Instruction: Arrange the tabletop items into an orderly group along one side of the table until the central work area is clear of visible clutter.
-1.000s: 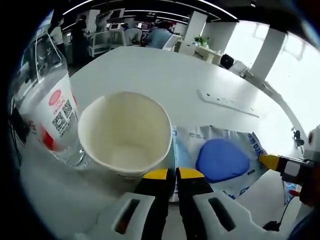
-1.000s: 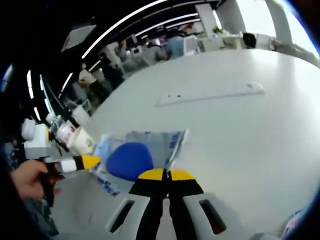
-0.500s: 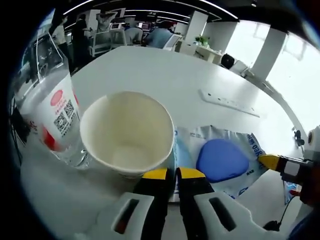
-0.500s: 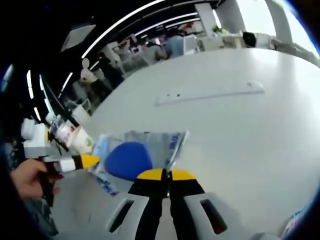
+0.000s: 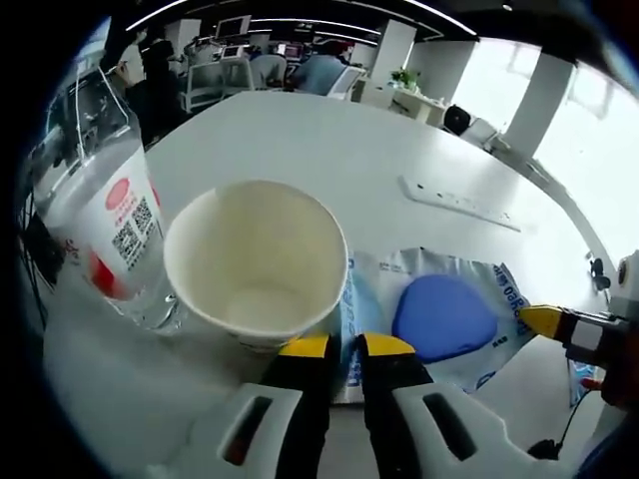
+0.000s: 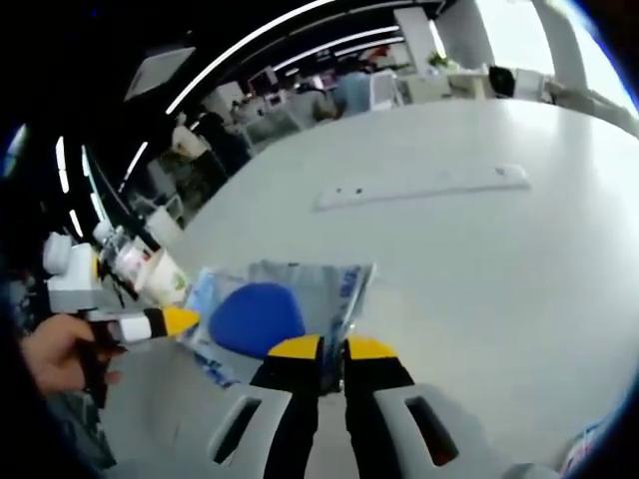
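Paper cup point(image 5: 256, 264) at 12 o'clock of left gripper point(image 5: 334, 345), beside water bottle point(image 5: 100, 215); light, crushable, best pinched at rim. Both jaws slightly parted, including right gripper point(image 6: 321, 347), holding nothing. Slippery soft pouch point(image 6: 285, 299) ahead.

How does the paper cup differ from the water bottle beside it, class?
The cup is opaque cream paper; the bottle is clear plastic with a red and white label. The cup is open-topped and looks empty; the bottle's top runs out of view. The cup is shorter than the bottle. Both stand upright, side by side, on the white table.
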Demonstrator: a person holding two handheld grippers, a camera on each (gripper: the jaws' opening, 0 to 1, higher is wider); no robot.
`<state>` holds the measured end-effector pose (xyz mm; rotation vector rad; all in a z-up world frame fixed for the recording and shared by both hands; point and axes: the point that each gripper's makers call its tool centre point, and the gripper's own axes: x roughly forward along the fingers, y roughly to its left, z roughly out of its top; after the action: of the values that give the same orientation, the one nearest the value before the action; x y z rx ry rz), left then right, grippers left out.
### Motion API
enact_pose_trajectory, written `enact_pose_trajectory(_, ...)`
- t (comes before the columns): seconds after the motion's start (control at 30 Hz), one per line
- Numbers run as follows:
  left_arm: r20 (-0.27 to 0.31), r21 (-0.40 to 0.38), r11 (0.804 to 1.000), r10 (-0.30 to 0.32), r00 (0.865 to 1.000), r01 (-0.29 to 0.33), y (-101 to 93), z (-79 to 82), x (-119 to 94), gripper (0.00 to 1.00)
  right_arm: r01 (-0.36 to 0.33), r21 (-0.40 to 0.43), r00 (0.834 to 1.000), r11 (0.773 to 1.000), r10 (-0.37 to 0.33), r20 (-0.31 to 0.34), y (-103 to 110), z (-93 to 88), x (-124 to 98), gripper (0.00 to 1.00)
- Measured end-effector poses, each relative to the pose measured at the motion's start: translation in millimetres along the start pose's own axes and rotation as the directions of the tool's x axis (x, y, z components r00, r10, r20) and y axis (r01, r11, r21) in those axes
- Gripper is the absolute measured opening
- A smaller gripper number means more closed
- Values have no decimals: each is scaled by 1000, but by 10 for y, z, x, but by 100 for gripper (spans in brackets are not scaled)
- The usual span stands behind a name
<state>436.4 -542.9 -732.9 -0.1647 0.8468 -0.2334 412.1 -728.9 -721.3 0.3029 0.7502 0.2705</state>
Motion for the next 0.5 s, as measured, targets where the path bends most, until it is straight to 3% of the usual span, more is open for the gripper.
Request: enact_pose_trajectory(0.5,14,14,1000,2,1000,-2,-8,38,-66,11,9,4,1000,1000,-9,13,2,8,-70,8)
